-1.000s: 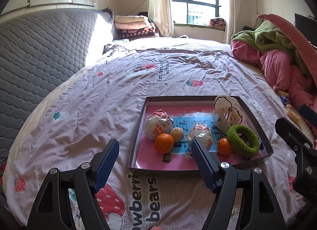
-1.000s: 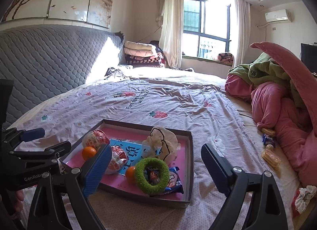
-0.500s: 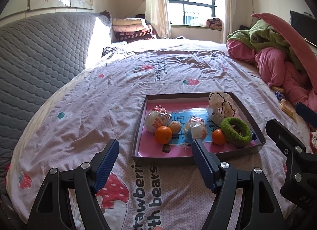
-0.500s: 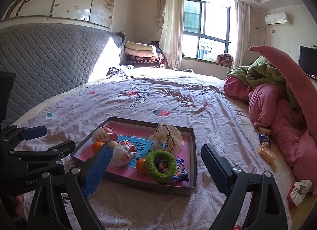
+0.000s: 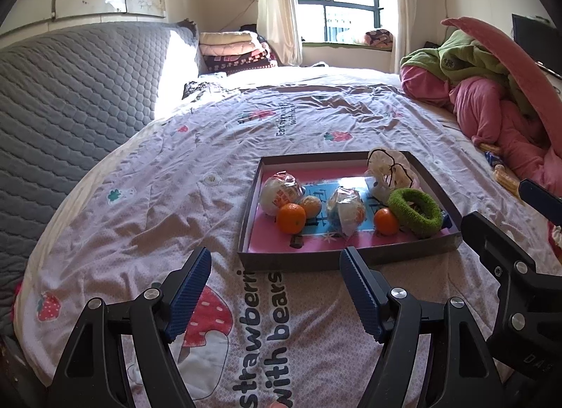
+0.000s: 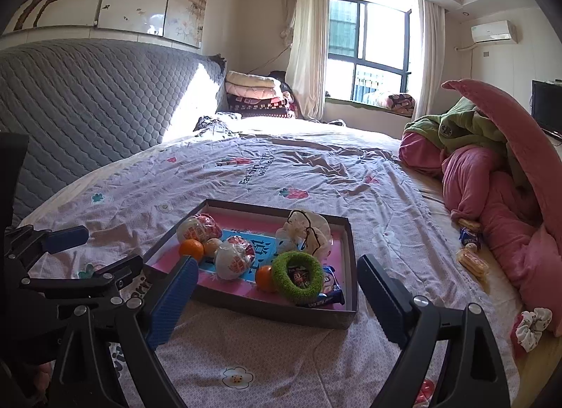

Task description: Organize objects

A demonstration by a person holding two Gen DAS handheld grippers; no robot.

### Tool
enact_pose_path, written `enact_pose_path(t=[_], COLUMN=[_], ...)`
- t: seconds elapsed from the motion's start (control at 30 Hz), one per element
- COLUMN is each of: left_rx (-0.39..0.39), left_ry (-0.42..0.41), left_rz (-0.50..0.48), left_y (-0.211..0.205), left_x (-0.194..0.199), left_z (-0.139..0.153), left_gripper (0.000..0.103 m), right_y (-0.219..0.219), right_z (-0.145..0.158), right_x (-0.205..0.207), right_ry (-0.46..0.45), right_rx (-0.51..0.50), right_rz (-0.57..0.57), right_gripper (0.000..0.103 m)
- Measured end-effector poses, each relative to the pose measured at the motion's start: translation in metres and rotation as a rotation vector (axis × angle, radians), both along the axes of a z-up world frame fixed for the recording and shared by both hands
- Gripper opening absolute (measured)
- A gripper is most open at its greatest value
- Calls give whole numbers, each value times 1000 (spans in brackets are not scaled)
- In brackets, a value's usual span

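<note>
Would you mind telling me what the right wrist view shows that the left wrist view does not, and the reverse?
Only the right wrist view shows the blue snack packet under the green ring, and the white scrunchie at the bed's right edge. Only the left wrist view shows the strawberry print on the bedsheet beside its lettering. Both share the tray, two oranges, two wrapped buns and the pink quilt; the left claw and the right claw are open and empty.

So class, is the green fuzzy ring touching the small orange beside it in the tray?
Touching. In the right wrist view the green fuzzy ring presses against the small orange with no gap; the left wrist view shows them against each other too.
</note>
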State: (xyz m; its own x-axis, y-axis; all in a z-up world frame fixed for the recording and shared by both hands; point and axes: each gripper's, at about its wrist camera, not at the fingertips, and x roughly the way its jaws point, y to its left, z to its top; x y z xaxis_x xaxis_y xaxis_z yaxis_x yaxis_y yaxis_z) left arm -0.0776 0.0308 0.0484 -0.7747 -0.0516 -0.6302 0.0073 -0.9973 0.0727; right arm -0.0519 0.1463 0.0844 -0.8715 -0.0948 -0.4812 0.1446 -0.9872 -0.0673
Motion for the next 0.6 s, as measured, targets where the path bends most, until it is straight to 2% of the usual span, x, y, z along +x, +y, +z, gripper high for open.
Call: enact_pose_path(t=[0.6], left_rx=[-17], left_ry=[-25], left_rz=[-15], left_y=[-2], left_x=[3], left_z=[-31], left_gripper=[77], right_y=[1], right_z=[-38], right_x=[3], right_ry=[-61], right_rx=[-29], right_rz=[19], right_gripper=[92])
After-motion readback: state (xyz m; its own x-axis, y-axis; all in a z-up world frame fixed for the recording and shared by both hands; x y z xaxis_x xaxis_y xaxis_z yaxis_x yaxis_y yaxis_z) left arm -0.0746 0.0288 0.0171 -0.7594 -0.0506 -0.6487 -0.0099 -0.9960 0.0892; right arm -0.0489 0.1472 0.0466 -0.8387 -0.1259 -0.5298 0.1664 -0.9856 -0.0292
